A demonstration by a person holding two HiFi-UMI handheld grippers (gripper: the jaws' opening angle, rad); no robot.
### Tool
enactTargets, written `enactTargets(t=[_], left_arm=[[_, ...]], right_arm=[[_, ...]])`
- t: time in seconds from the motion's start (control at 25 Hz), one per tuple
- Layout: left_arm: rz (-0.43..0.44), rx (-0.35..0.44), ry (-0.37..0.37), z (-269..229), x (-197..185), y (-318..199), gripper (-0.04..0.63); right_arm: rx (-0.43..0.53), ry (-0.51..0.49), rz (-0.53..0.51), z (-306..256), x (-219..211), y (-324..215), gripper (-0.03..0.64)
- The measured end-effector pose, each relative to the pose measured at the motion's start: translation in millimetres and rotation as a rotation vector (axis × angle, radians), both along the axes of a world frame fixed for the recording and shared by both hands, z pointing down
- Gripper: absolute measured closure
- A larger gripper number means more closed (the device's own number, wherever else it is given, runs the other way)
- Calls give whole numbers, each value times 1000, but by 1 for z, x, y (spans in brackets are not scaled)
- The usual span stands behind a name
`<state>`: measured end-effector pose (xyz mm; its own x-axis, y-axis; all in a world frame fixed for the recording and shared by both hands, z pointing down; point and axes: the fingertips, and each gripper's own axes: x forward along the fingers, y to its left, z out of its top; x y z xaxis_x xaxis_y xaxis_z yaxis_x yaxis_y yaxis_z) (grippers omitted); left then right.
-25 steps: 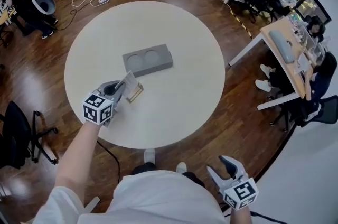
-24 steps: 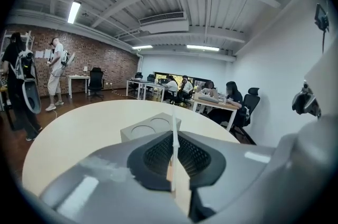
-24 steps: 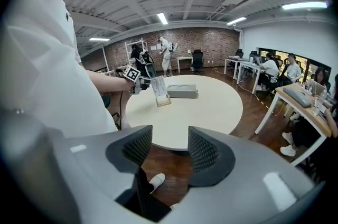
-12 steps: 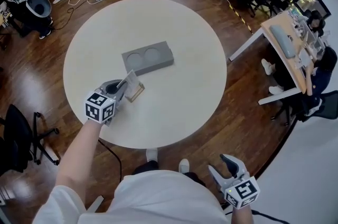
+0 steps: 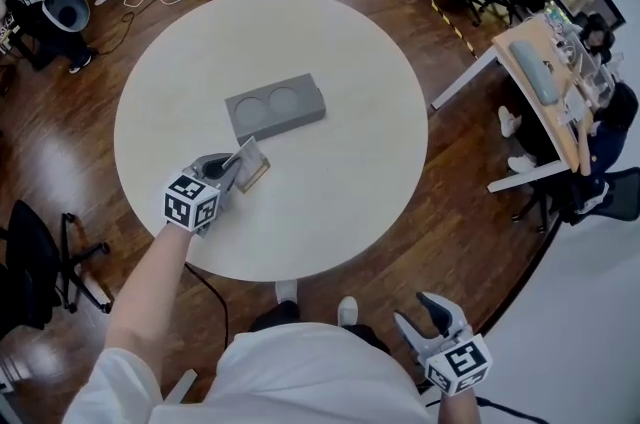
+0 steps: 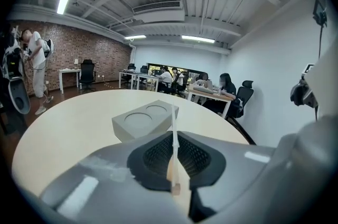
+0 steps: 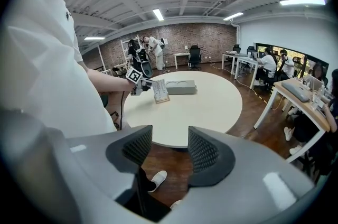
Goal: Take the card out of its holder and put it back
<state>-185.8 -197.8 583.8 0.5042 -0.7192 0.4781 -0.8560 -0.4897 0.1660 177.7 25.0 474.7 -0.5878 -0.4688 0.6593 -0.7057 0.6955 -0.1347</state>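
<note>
1. Card (image 5: 248,155): thin, stood on edge near the table's near-left rim, its lower edge set at the wooden holder (image 5: 257,177).
2. Left gripper (image 5: 228,168): jaws pressed together on the card, which is seen edge-on between the pads.
3. Grey block (image 5: 275,108) with two round recesses: laid just beyond the card, apart from it.
4. Round white table (image 5: 345,162): all the above is borne on it.
5. Right gripper (image 5: 424,320): jaws spread wide, nothing between them; held low beside the person's body, off the table.

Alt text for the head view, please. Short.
Seen from above, the left gripper is shut on a card at its wooden holder on a round white table, near a grey block with two round recesses. The right gripper hangs open off the table.
</note>
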Motion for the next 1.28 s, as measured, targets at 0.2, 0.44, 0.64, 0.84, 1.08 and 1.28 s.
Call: enactTargets(t=[0.2, 0.44, 0.64, 0.84, 1.08, 1.28], left_arm=[[14, -12, 11, 15, -3, 2, 580], [12, -22, -9, 18, -4, 2, 575], [-40, -17, -33, 10, -13, 2, 501], [-130, 9, -57, -10, -26, 18, 467], [-278, 46, -55, -33, -29, 67, 459], [-362, 45, -19, -46, 1, 125, 459]], right_arm=[[-6, 10, 7, 2, 0, 3, 399], [-4, 16, 0, -1, 4, 5, 399], [14, -2, -28, -5, 7, 1, 399], [36, -29, -88, -8, 12, -1, 397], [66, -57, -173, -10, 29, -7, 397], [92, -64, -258, -12, 48, -7, 399]])
